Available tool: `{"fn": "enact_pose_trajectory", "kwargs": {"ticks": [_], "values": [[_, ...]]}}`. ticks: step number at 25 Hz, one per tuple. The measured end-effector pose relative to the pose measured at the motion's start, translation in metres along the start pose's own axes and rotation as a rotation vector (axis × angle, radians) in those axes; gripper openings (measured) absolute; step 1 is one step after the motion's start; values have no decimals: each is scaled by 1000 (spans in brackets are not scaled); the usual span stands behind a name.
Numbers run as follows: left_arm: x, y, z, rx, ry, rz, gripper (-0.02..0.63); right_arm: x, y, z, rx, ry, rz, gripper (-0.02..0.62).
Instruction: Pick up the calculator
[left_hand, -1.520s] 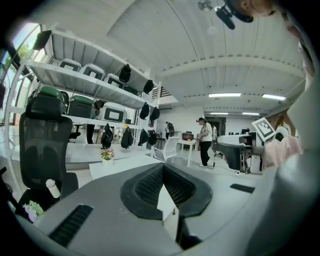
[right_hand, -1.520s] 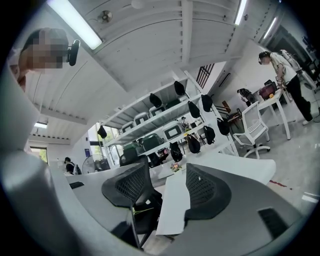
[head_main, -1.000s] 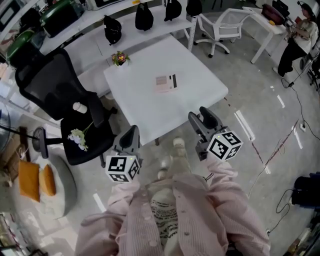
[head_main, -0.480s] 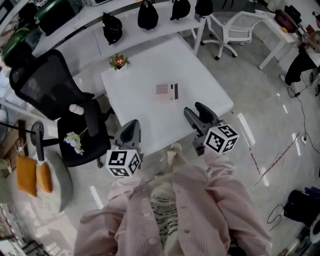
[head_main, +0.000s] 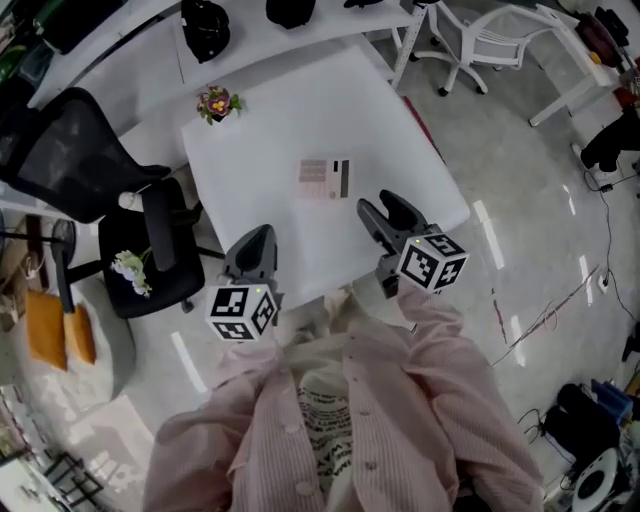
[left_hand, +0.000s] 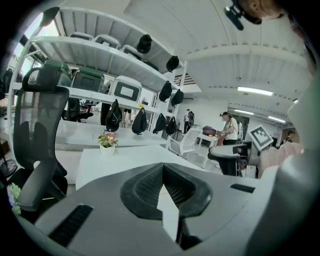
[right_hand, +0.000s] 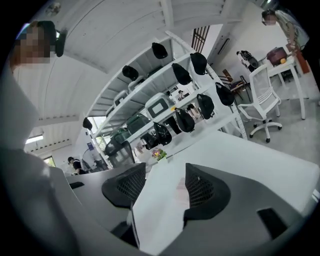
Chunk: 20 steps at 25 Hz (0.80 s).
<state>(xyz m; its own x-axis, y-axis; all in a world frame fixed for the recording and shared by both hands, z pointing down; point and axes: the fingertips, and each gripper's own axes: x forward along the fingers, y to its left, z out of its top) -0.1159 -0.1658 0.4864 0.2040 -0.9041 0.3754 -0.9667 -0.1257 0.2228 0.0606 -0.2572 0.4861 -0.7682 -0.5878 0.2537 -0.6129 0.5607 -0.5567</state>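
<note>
Table, white and square, fills the middle of the head view and stands on a pale, glossy floor. The calculator lies flat near the table's centre, touched by neither gripper. A small potted flower sits at the far left corner. A black mesh office chair stands at the table's left and a white chair beyond its far right corner. Black bags rest on a long white counter behind. The left gripper hovers over the near edge, its jaws closed tip to tip on nothing. The right gripper hangs over the table's near right part, jaws spread wide and empty, with the calculator just ahead of them.
</note>
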Motion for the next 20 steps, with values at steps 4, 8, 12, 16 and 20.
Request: {"fn": "enact_pose_trajectory", "kwargs": {"ticks": [4,8,12,16,20], "values": [[29,8,-16,-41,43,25,0,23,-25,-8,38,47,4,222],[52,15,-34,-93,86,54,0,44,-47,-20,72,105,6,222],[68,21,-45,-120,116,86,0,64,-65,-33,100,165,3,222],[78,30,-58,-156,138,118,1,86,-79,-51,110,226,1,222],[90,38,-72,-178,161,133,0,109,-90,-62,118,266,0,222]]}}
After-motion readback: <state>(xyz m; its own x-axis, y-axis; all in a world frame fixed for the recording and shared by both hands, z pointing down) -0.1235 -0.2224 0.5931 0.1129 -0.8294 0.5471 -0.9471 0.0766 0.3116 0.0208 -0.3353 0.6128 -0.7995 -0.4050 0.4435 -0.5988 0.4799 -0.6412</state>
